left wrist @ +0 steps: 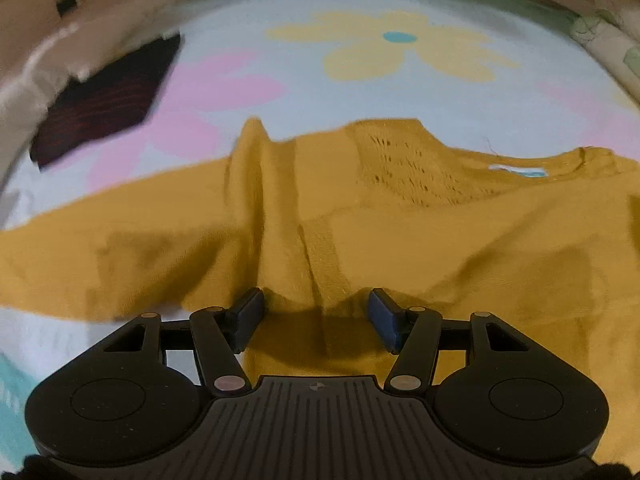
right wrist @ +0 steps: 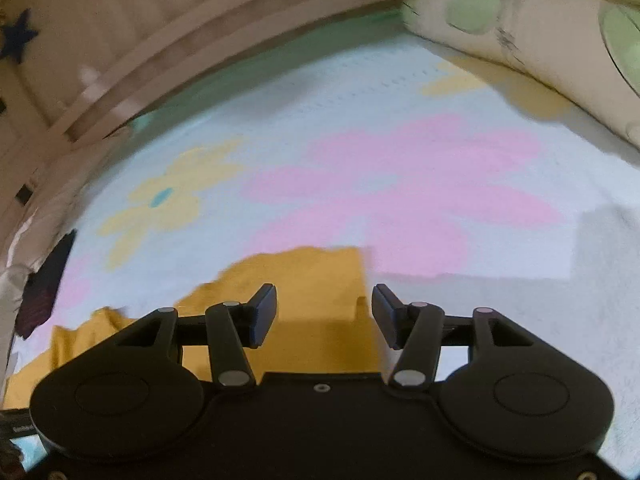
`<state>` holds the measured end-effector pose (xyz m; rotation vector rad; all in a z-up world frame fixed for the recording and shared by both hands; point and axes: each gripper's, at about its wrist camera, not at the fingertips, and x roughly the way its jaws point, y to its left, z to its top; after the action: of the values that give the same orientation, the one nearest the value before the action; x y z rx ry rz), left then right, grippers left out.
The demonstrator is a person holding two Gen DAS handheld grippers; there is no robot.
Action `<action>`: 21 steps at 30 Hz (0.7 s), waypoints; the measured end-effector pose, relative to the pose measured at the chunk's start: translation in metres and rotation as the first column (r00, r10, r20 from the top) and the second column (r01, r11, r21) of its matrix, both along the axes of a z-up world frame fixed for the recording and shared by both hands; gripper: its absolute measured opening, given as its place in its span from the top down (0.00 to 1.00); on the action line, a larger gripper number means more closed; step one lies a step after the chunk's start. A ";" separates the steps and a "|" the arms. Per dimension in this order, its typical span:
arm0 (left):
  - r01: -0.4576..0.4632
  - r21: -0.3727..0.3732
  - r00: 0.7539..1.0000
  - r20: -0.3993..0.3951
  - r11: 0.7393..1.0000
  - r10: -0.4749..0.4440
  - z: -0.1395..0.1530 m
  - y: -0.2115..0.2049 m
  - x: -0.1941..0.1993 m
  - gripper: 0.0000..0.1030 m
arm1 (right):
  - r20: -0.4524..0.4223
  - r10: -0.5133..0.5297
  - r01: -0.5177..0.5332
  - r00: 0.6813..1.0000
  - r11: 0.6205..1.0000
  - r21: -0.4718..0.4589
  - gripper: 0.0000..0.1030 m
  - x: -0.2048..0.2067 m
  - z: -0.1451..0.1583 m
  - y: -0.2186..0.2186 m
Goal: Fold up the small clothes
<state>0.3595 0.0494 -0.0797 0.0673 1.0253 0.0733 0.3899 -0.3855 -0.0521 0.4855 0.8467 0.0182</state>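
A mustard-yellow knit sweater (left wrist: 360, 216) lies spread on a flowered blanket (left wrist: 248, 60), neckline at the right, a ridge of fabric running up its middle. My left gripper (left wrist: 316, 312) is open and empty, low over the sweater's near edge. In the right wrist view, a sleeve or edge of the same sweater (right wrist: 312, 280) lies under and ahead of my right gripper (right wrist: 324, 316), which is open and empty just above it.
A dark folded garment with red stripes (left wrist: 108, 100) lies at the blanket's far left, also at the left edge in the right wrist view (right wrist: 44, 292). A cream pillow with green print (right wrist: 520, 32) sits at the far right. A bed frame (right wrist: 160, 48) borders the back.
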 end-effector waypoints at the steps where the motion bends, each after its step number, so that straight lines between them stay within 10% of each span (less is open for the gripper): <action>1: 0.002 0.001 1.000 0.001 1.000 -0.002 -0.001 0.000 0.000 0.45 | -0.005 -0.008 0.008 1.000 1.000 0.014 0.41 0.000 -0.005 -0.004; 9: -0.009 0.004 1.000 0.017 1.000 0.008 0.001 0.001 0.000 0.45 | 0.012 0.033 -0.034 0.999 0.995 0.092 0.43 -0.003 -0.028 -0.008; 12: -0.008 0.007 1.000 0.017 1.000 0.008 0.002 0.001 0.001 0.45 | 0.009 0.059 -0.060 0.998 0.991 0.120 0.85 -0.001 -0.030 -0.005; 21: -0.007 0.031 1.000 0.020 1.000 0.006 0.002 -0.004 0.004 0.45 | -0.070 0.054 -0.071 0.996 0.960 -0.270 0.89 0.001 -0.008 0.014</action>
<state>0.3635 0.0453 -0.0779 0.0911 1.0050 0.0955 0.3907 -0.3710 -0.0601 0.2002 0.9096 -0.0551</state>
